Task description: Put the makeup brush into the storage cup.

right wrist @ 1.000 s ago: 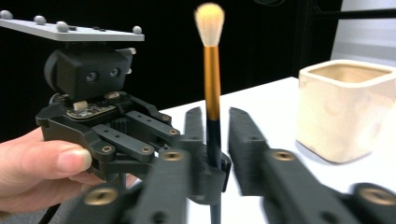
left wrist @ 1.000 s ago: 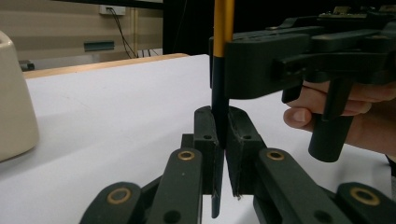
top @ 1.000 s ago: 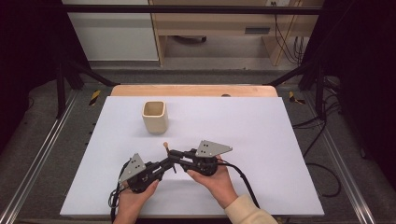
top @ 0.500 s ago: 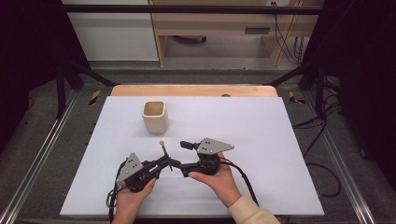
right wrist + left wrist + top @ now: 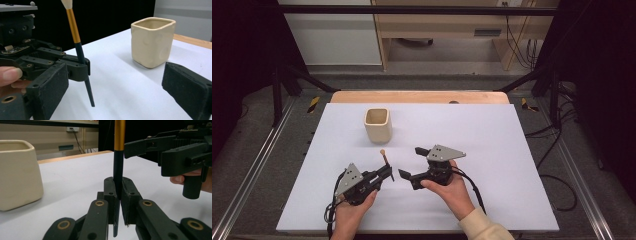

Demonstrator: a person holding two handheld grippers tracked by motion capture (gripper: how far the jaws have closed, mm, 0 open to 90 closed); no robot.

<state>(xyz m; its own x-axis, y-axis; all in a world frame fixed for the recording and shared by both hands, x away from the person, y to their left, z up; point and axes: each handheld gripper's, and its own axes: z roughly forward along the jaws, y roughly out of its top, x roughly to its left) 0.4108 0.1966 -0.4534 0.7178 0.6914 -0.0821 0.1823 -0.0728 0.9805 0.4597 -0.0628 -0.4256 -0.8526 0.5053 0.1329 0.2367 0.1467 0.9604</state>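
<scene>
Brush (image 5: 118, 157) clamped upright in left tongs (image 5: 119, 192).

A thin brush (image 5: 384, 158) with black handle, gold ferrule and pale tip is standing almost upright above the white tabletop (image 5: 512, 150), nearer its front edge.

Standing alone toward the bench's (image 5: 512, 150) far left: a cream cup (image 5: 378, 125). Lying open between cup and near brush (image 5: 384, 159): white surface.

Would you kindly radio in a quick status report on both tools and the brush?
Left tool shut on brush, upright. Right tool just opened, empty, beside it. Cup beyond, path clear.
</scene>
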